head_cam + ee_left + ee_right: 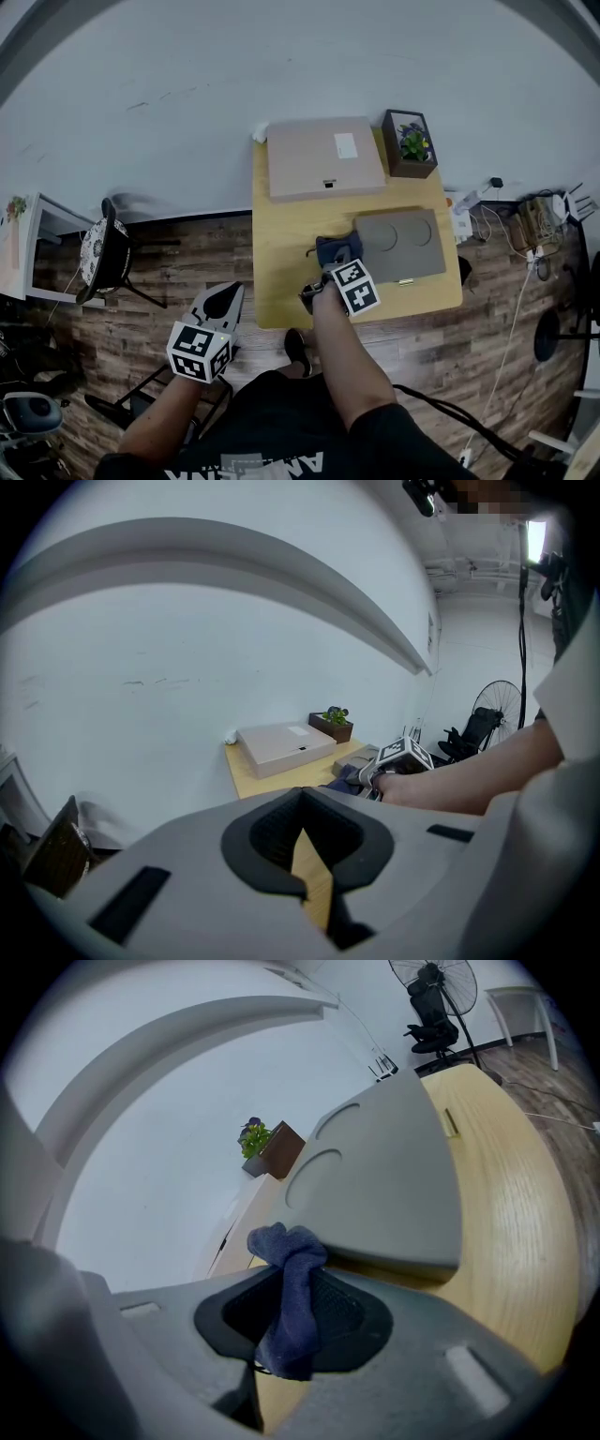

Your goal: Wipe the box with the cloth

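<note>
- Pinching of the cloth by the right tool is recorded. Its jaws are closed on a bunched dark-blue strand, and a knot of cloth stands beyond the tips.
- The grey box is found just ahead of those tips and slightly right, flat on the surface. Contact between cloth and box cannot be confirmed.
- The left tool is held off the surface, well behind and left of the right tool. Its jaws are brought together and nothing is gripped.
- Risk: only a narrow bunch is presented, so little cloth would meet the lid, which could be scraped by the hard jaw tips instead.
- Risk: the box is not braced by the left tool, so it could be pushed along the surface by a sideways stroke.
- Risk: the cloth could be snagged on the lid's two round recesses and dragged from the grip.
- Orientation: the box is laid lid-up. Its long axis is judged to run away from the right tool, forward and right, with the clasp on the right-hand long side.
</note>
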`<state>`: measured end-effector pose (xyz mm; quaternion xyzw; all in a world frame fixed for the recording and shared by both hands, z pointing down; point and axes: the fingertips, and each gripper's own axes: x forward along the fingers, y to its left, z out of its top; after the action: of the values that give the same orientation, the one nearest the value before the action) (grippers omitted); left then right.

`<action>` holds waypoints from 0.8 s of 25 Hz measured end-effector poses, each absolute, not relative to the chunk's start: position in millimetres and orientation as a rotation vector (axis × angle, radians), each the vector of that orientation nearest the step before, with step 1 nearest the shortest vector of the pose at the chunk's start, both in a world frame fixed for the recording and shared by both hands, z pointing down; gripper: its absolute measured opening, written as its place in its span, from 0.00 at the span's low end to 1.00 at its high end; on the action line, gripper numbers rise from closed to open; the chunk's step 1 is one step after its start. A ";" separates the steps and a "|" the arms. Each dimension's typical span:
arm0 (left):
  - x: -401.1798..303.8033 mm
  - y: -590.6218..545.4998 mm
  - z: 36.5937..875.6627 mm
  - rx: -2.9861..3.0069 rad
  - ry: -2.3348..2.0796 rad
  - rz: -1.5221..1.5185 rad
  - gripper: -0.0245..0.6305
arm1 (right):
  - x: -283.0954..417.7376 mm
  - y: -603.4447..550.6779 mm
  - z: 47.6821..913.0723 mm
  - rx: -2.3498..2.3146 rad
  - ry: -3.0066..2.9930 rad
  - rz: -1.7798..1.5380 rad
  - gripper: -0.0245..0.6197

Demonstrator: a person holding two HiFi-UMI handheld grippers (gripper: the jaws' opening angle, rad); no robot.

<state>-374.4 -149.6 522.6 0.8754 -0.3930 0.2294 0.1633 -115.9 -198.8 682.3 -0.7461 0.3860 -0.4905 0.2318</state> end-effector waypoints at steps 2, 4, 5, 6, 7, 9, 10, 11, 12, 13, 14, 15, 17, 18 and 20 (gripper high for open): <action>-371.4 -139.5 520.9 2.494 -1.123 0.654 0.04 | -116.9 -189.4 684.2 -2.046 1.070 -1.362 0.19; -369.0 -128.6 519.5 2.490 -1.124 0.653 0.04 | -117.2 -179.1 685.4 -2.043 1.081 -1.375 0.19; -368.6 -123.9 519.0 2.487 -1.127 0.654 0.04 | -117.5 -174.7 685.7 -2.039 1.091 -1.381 0.19; -368.7 -119.7 518.9 2.482 -1.133 0.654 0.04 | -118.0 -170.8 685.8 -2.035 1.105 -1.386 0.19; -368.4 -115.8 519.0 2.477 -1.138 0.652 0.04 | -118.4 -167.0 685.7 -2.031 1.118 -1.389 0.19; -365.5 -106.1 519.2 2.472 -1.141 0.646 0.04 | -118.4 -158.2 685.0 -2.026 1.143 -1.390 0.19; -363.3 -99.9 519.1 2.473 -1.138 0.644 0.04 | -118.4 -152.9 684.7 -2.025 1.158 -1.390 0.19; -361.4 -93.7 519.0 2.474 -1.134 0.645 0.04 | -118.8 -147.5 684.8 -2.022 1.176 -1.392 0.19; -360.0 -88.3 518.6 2.474 -1.132 0.644 0.04 | -119.4 -142.4 685.2 -2.016 1.194 -1.396 0.19; -359.0 -83.8 517.8 2.472 -1.131 0.641 0.04 | -120.1 -137.8 685.6 -2.007 1.211 -1.403 0.19; -358.2 -79.9 516.9 2.471 -1.132 0.639 0.04 | -120.8 -133.2 685.7 -1.999 1.226 -1.409 0.19; -357.3 -76.4 516.2 2.471 -1.133 0.639 0.04 | -121.4 -128.6 685.5 -1.993 1.240 -1.413 0.19; -355.2 -70.3 515.3 2.475 -1.136 0.640 0.04 | -123.0 -118.4 685.9 -1.984 1.260 -1.421 0.19; -353.5 -67.5 514.6 2.478 -1.136 0.639 0.04 | -123.6 -113.2 686.7 -1.978 1.268 -1.427 0.19; -348.5 -61.7 512.2 2.487 -1.129 0.631 0.04 | -123.3 -103.7 688.2 -1.973 1.286 -1.438 0.19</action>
<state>-348.5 -61.7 512.2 0.8746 -0.3969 0.2221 0.1683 -123.3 -103.7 688.2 -0.7020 0.4575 -0.5116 0.1900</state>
